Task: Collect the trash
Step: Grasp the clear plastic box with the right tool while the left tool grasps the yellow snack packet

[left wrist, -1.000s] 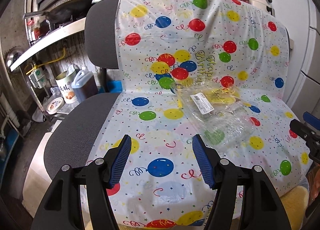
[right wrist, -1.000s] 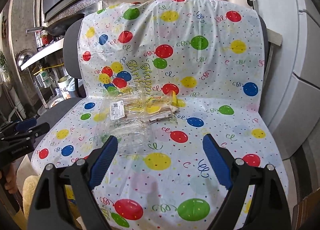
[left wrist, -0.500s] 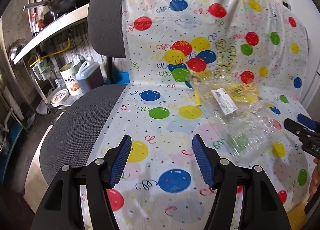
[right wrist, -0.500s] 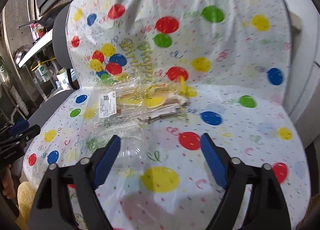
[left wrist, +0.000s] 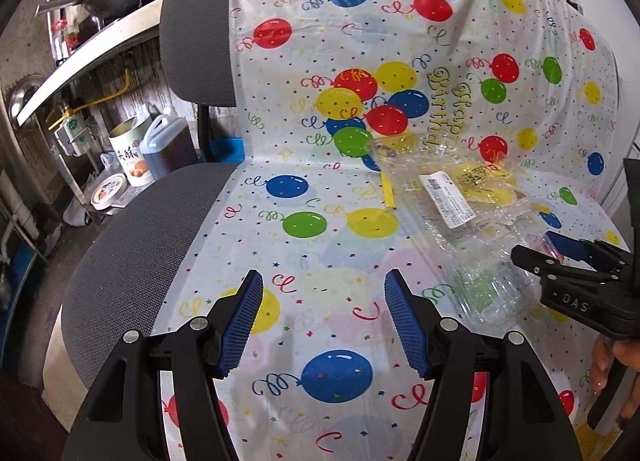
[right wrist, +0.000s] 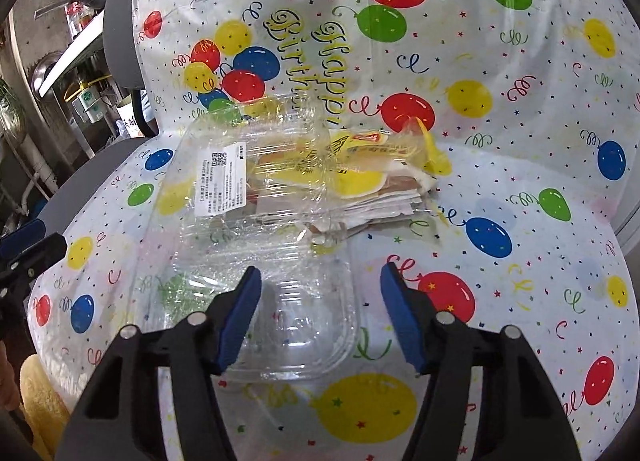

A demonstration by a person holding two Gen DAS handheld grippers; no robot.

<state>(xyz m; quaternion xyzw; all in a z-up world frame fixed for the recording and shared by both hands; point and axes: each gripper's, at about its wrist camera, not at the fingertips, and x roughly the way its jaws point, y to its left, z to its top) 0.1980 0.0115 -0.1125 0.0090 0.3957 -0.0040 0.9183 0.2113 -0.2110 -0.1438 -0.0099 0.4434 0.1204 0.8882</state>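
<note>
a cluttered kitchen corner frames a grey mesh office chair (left wrist: 132, 245) draped in a balloon-print plastic party cloth (left wrist: 328, 245). the right gripper (right wrist: 320, 313), jaws spread wide and holding nothing, hovers with its left blue pad over the near end of a crumpled clear plastic clamshell container (right wrist: 272, 245), whose near lobe lies between the jaws. the container's long axis runs away from that gripper toward the chair back, its white printed label (right wrist: 222, 177) on the far half; just beyond and touching it lies a yellow-printed wrapper with folded paper (right wrist: 368, 181). the left gripper (left wrist: 324, 317), jaws equally wide and empty, sits over bare cloth, the trash well off to its right. judged from this, the right hand is nearer and better lined up to close on the container first.
</note>
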